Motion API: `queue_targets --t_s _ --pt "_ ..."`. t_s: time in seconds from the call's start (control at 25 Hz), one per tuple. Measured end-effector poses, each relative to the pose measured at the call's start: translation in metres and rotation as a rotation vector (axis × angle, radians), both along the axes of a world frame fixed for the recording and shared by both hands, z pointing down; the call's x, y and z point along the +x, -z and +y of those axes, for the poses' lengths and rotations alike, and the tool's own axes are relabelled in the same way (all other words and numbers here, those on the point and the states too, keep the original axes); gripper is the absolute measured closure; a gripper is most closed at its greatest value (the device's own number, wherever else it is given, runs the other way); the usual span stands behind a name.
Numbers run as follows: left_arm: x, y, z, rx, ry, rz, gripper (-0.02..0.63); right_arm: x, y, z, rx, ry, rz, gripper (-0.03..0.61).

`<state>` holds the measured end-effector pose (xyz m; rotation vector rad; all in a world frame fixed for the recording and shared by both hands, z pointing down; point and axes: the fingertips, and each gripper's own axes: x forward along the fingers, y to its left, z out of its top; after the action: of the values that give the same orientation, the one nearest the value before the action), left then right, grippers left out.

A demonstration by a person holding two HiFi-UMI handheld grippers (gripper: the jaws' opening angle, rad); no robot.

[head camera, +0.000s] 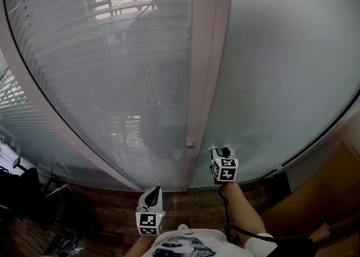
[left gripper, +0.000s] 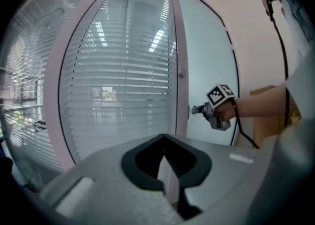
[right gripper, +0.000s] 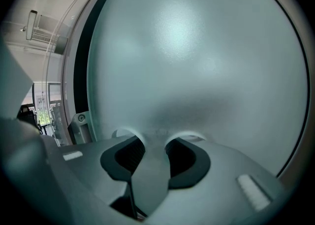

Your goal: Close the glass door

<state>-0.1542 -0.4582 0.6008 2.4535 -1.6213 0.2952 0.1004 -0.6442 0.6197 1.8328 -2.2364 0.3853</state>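
- Glass door (head camera: pixel 292 70): the frosted pane stands directly right of the pale frame post (head camera: pixel 205 70). Its near edge appears to lie against or very close to that post. Whether it is fully seated cannot be told from here.
- Right hand-held gripper (head camera: pixel 221 152): it is held out on an extended forearm, just right of the frame post and low on the frosted pane. Its jaws stand apart with nothing between them, and both tips meet the glass. Judged purpose: the tips serve as a blunt pusher, set near the door's free edge where a push moves it most readily. No grasp is needed.
- Right gripper view: frosted glass fills the field. A dark strip (right gripper: pixel 81 71) and a screwed bracket (right gripper: pixel 81 118) lie at the side toward the frame post. The strip is probably the door's edge or a remaining gap.
- Left hand-held gripper (head camera: pixel 153 193): it is held back from the frame post, above the wooden floor (head camera: pixel 185 205), and touches nothing. Its jaw tips are drawn together and empty. Judged purpose: it is kept idle and clear of the door's path.
- Blind-covered pane (head camera: pixel 112 70): this is the fixed glazing left of the frame post, and it is not handled.
- Judged stage: final push, or a check that the door is closed.
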Motion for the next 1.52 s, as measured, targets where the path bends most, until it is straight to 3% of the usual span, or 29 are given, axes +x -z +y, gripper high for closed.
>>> queue_targets --t_s 1.52 --pt "-0.006 0.010 0.022 -0.001 0.044 0.000 0.613 -0.007 0.007 -0.002 0.029 0.025 0.032 0.453"
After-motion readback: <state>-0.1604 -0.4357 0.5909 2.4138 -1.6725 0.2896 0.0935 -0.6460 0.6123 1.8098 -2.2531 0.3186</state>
